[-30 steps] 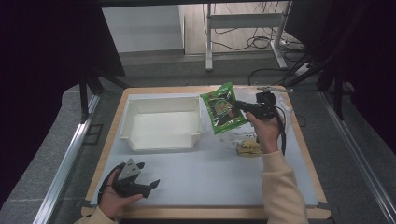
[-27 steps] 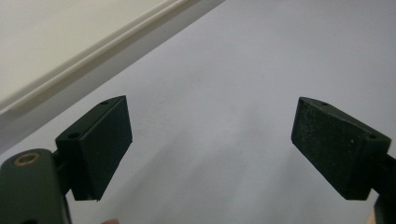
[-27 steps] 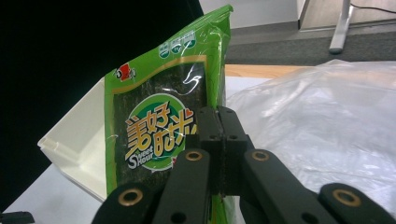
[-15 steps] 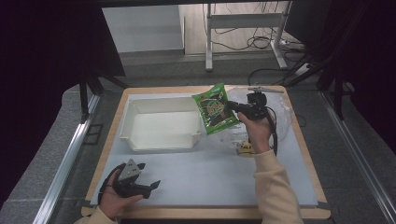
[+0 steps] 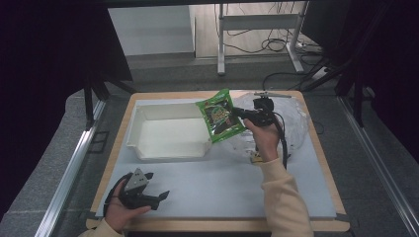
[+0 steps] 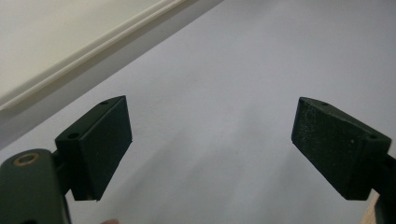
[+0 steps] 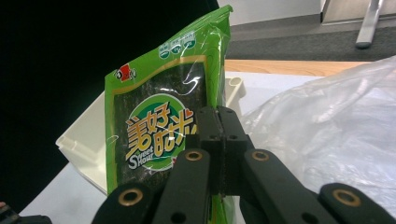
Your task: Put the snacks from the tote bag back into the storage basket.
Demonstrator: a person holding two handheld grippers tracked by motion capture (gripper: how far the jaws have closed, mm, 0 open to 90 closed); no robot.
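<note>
Seaweed snack packet [image 5: 220, 120], green with "Sweet Sour" on its label, hangs pinched in the right tongs [image 5: 236, 112], clenched on its edge. Since a second ago it has travelled leftward and now hovers over the right rim of the white plastic tray [image 5: 170, 133], above the counter [image 5: 217, 187]. Behind it lies a crumpled clear plastic bag [image 5: 291, 116]. Left tongs [image 5: 157, 190] rest released near the counter's front-left corner, unmoved
</note>
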